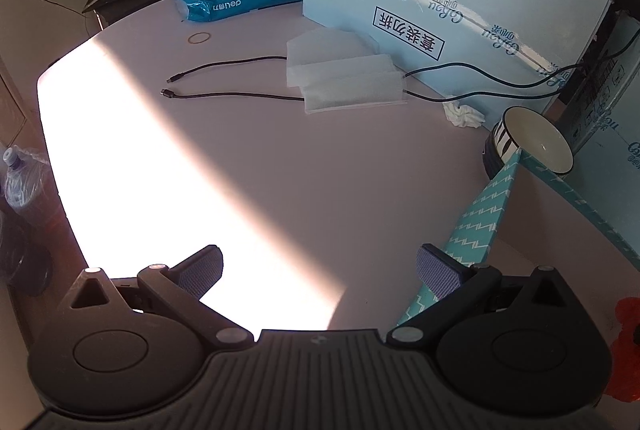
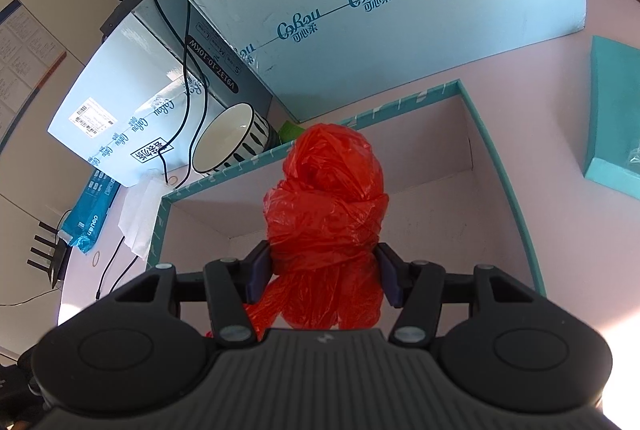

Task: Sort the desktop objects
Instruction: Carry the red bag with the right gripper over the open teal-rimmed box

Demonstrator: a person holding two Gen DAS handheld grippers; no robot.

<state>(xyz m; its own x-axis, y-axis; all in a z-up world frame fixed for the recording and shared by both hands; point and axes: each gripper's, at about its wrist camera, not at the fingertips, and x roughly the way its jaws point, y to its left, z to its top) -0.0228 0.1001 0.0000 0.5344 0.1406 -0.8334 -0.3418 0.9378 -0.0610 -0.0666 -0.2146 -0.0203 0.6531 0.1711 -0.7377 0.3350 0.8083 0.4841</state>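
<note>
The red plastic bag (image 2: 326,213) is hanging over the open teal box (image 2: 496,157), pinched in my right claw (image 2: 325,272). I am worrying it may cling to a pad or snag the rim, being so light. My left claw (image 1: 320,270) is gaping wide, holding nothing.

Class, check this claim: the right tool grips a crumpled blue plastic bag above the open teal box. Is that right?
Not quite: the plastic bag is red, not blue. The right wrist view shows the right tool gripping it above the open teal box.
</note>
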